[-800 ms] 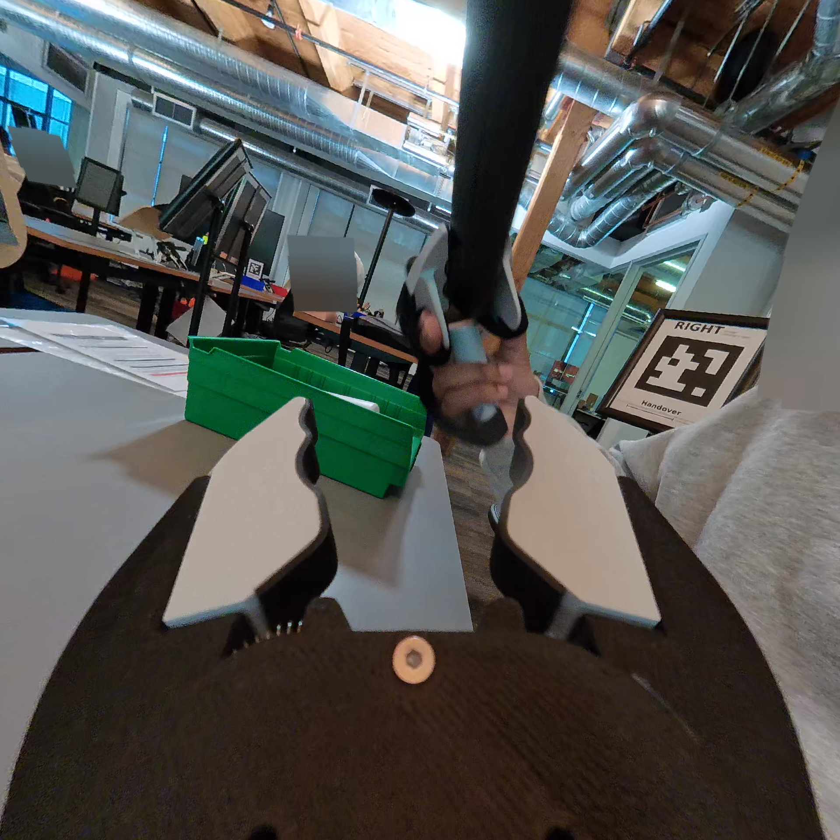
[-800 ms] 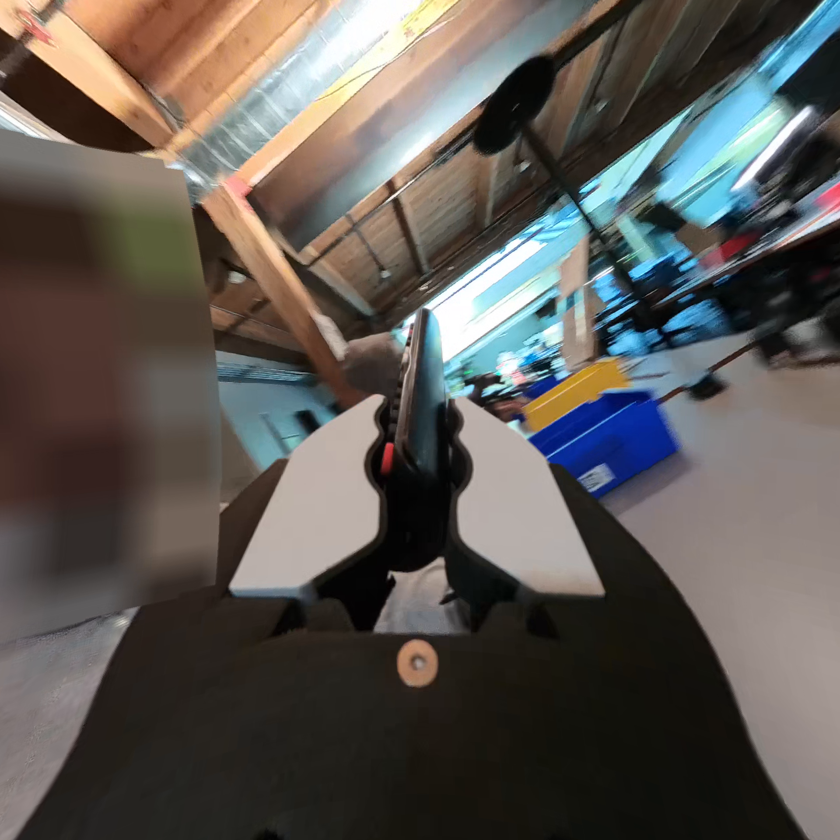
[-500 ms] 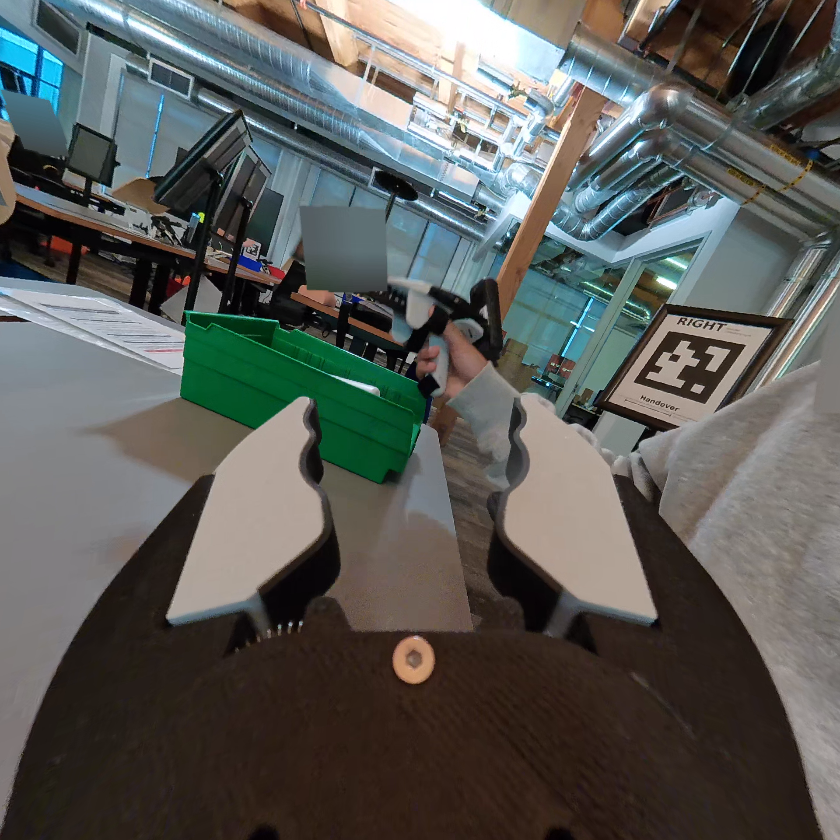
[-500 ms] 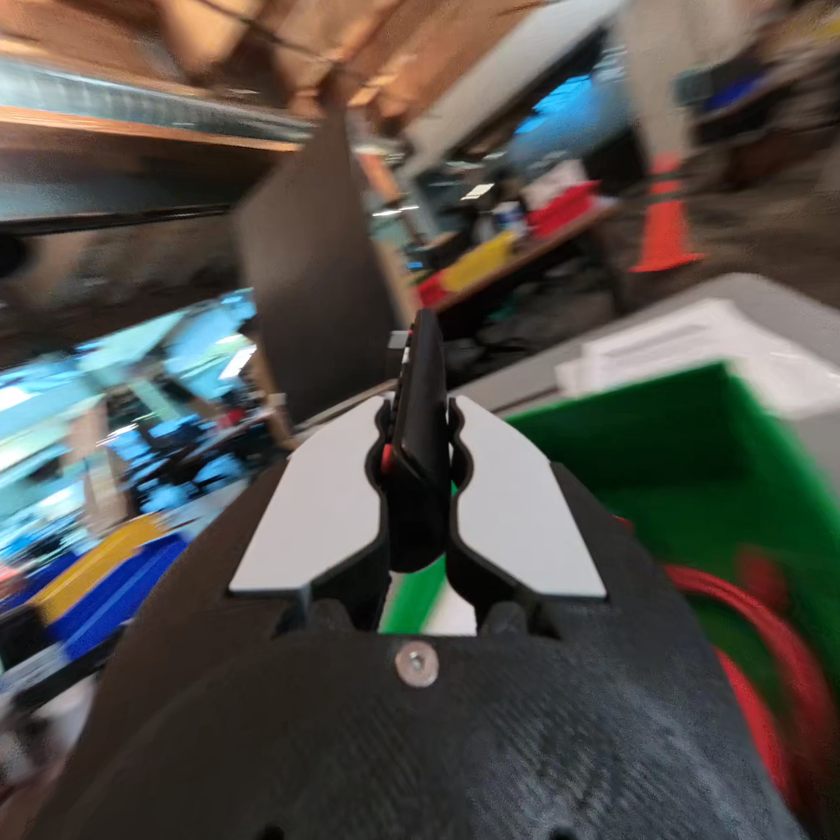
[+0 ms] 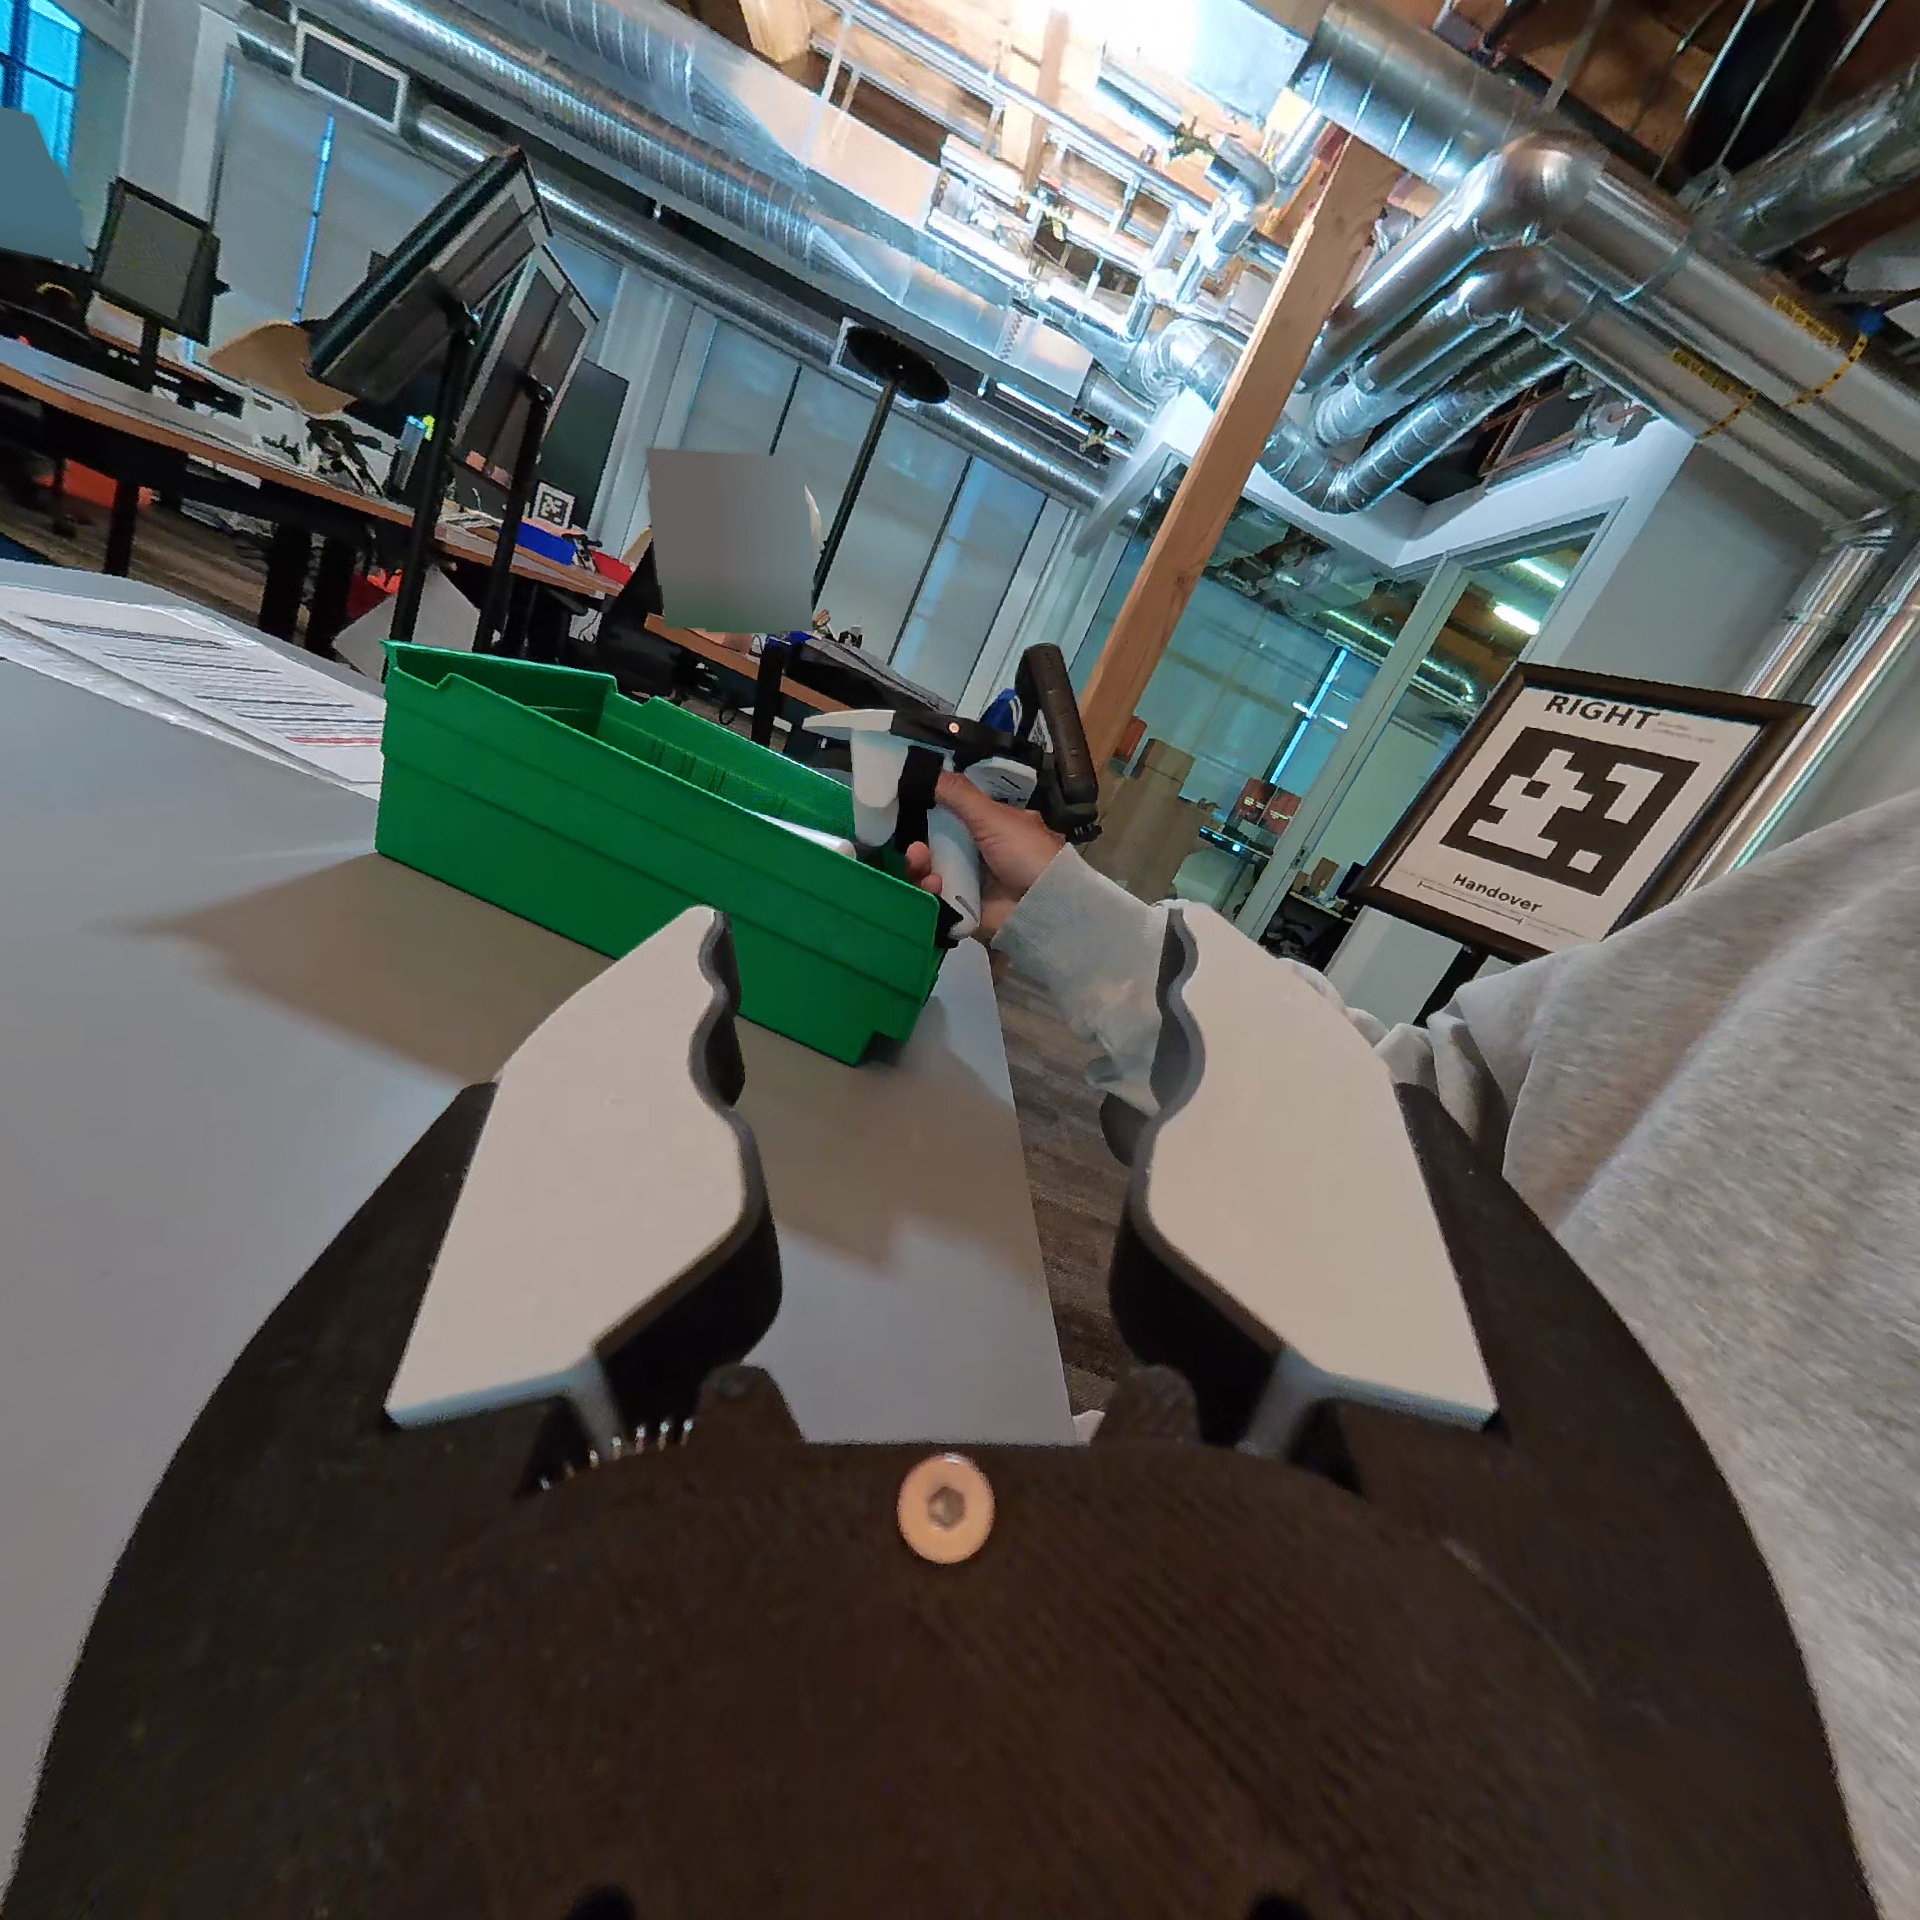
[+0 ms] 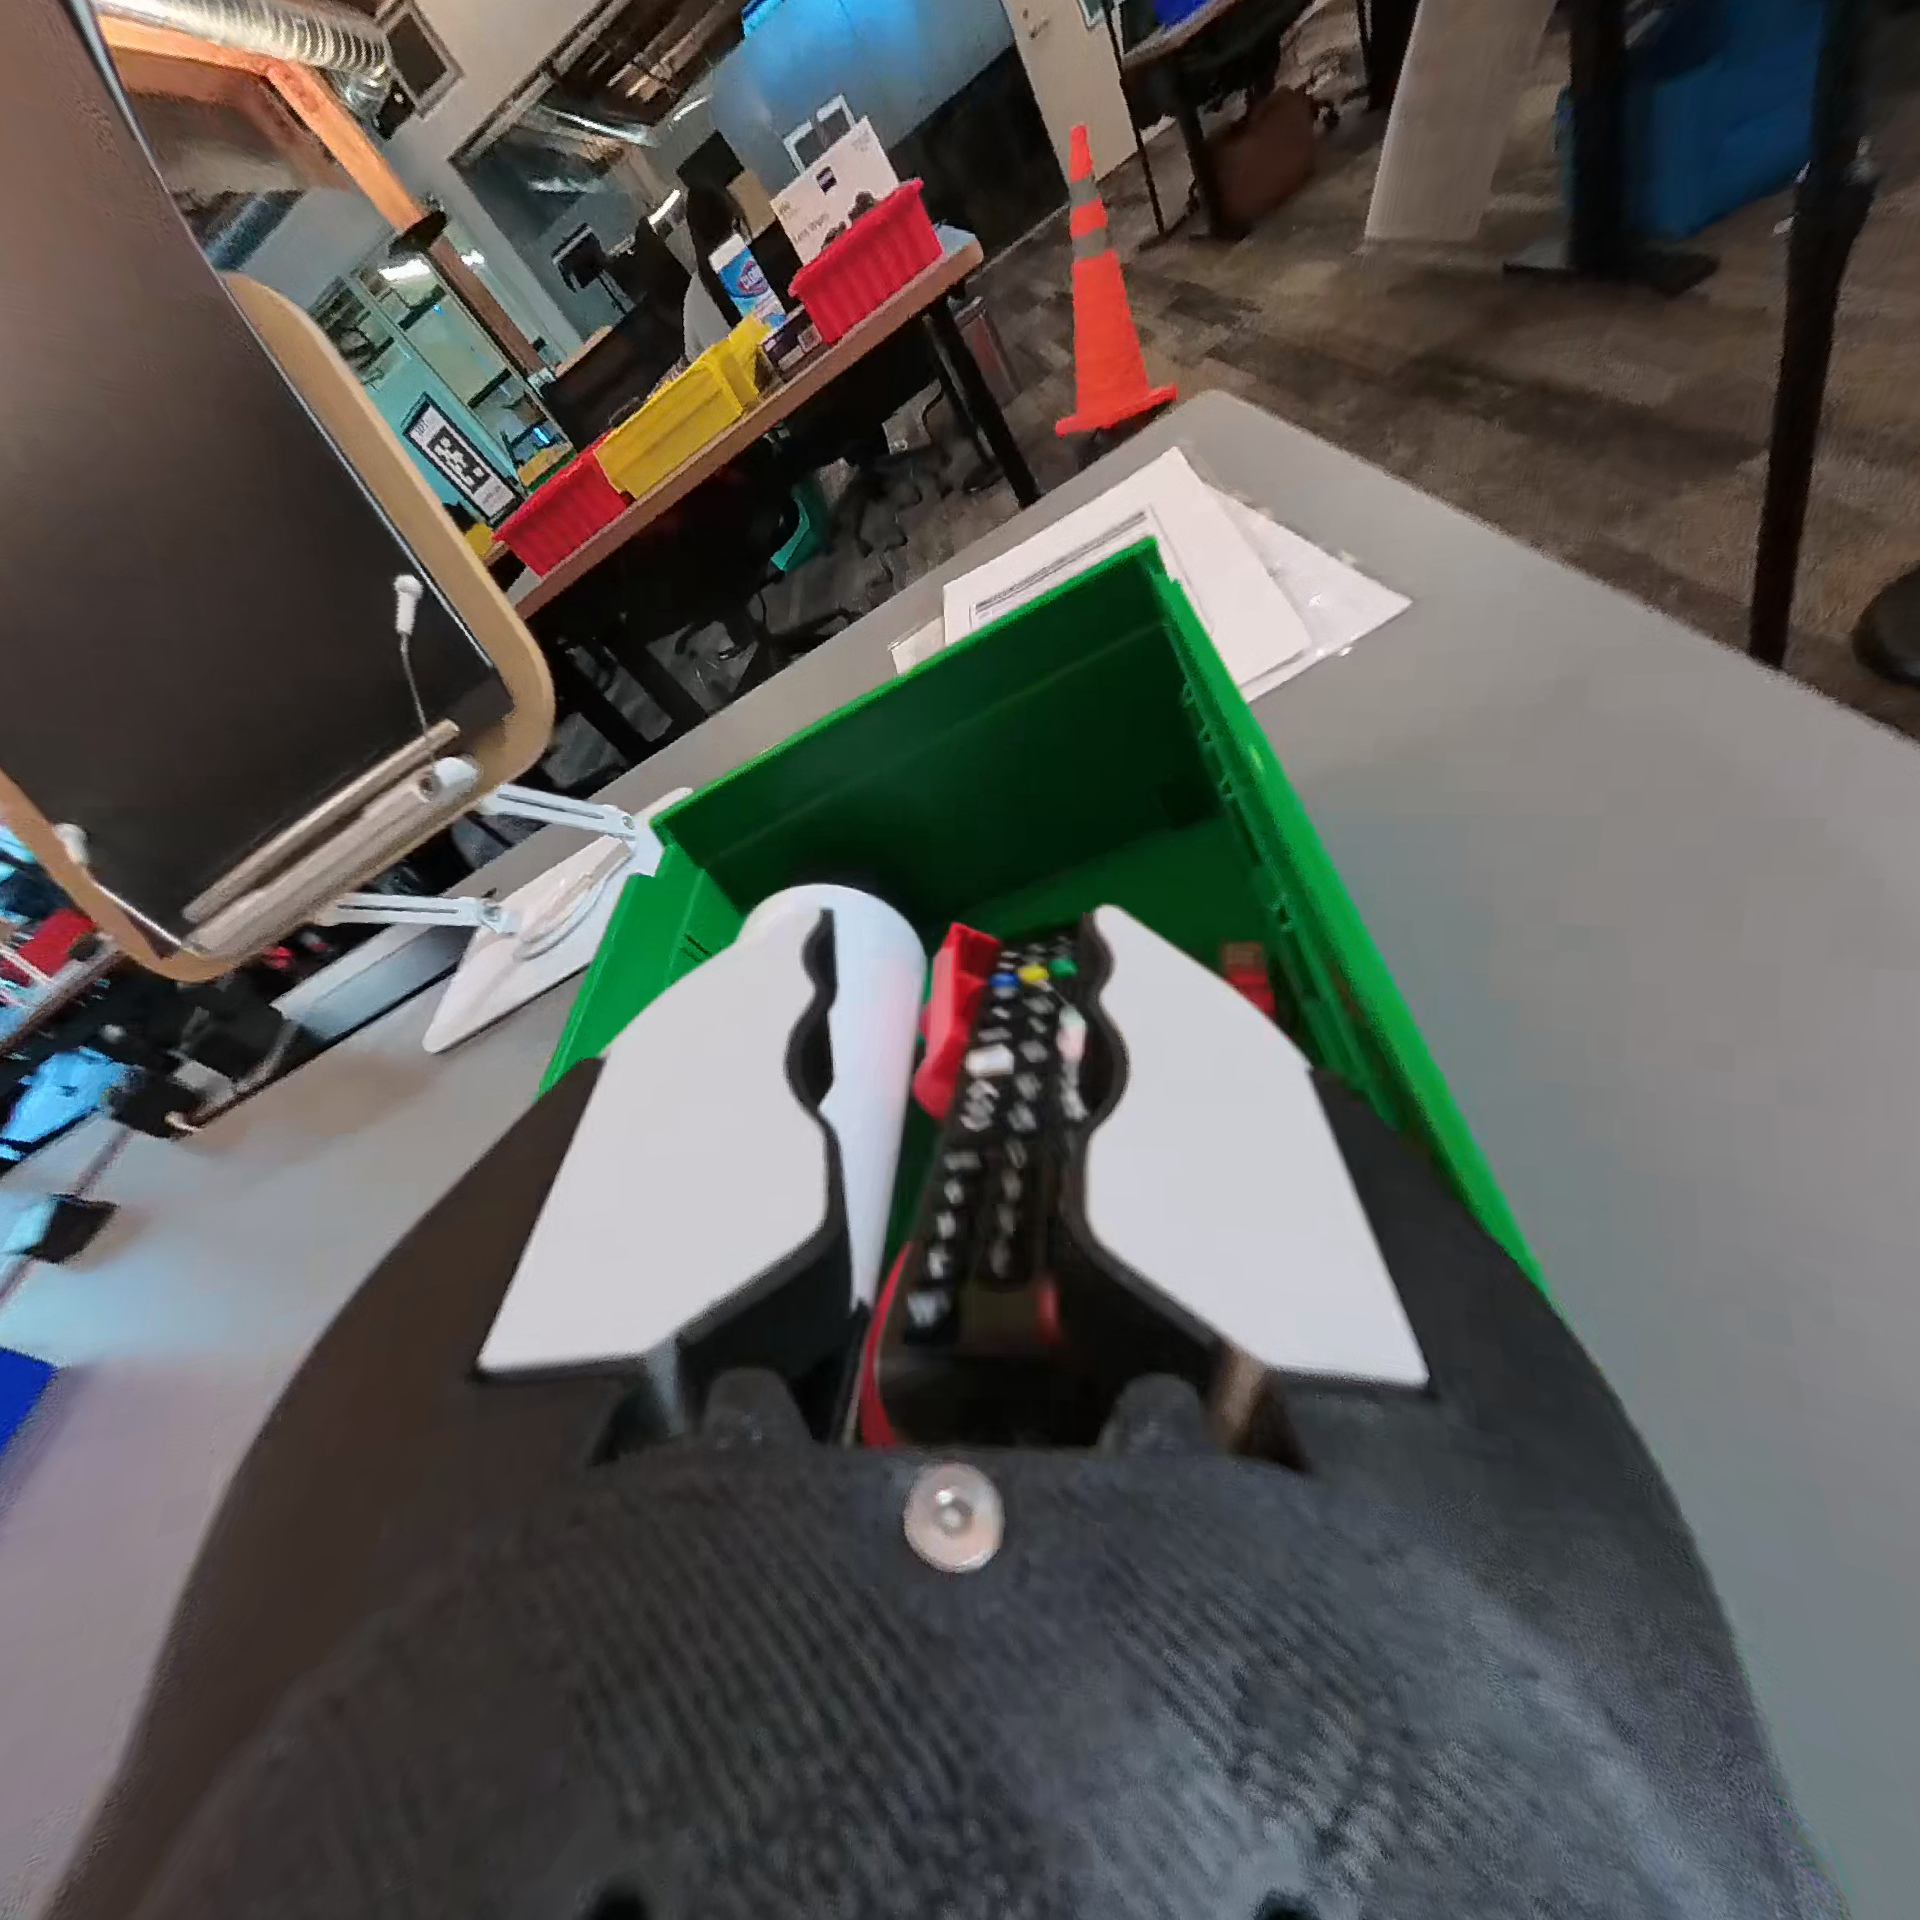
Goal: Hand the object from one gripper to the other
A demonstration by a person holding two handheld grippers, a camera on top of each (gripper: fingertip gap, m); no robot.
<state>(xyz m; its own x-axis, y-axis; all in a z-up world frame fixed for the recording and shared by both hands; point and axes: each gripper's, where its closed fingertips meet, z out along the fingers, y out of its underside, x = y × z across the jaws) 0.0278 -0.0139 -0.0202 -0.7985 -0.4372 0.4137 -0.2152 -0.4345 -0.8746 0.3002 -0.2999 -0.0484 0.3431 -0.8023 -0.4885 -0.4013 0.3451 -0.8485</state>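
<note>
The right gripper [image 6: 956,1049] has its fingers spread apart, and the black remote [image 6: 997,1122] lies between them, down in the green bin [image 6: 1039,748] beside a white tube [image 6: 883,997] and something red. The left gripper [image 5: 940,1023] is wide open too, holding nothing, back over the grey table [image 5: 208,1039]. The remote looks light, hard and a bit slippery, so I would pinch its long thin sides near the middle.

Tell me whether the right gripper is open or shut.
Open. The right gripper has its fingers spread wide, and the black remote lies loose between them, down in the green bin.
</note>
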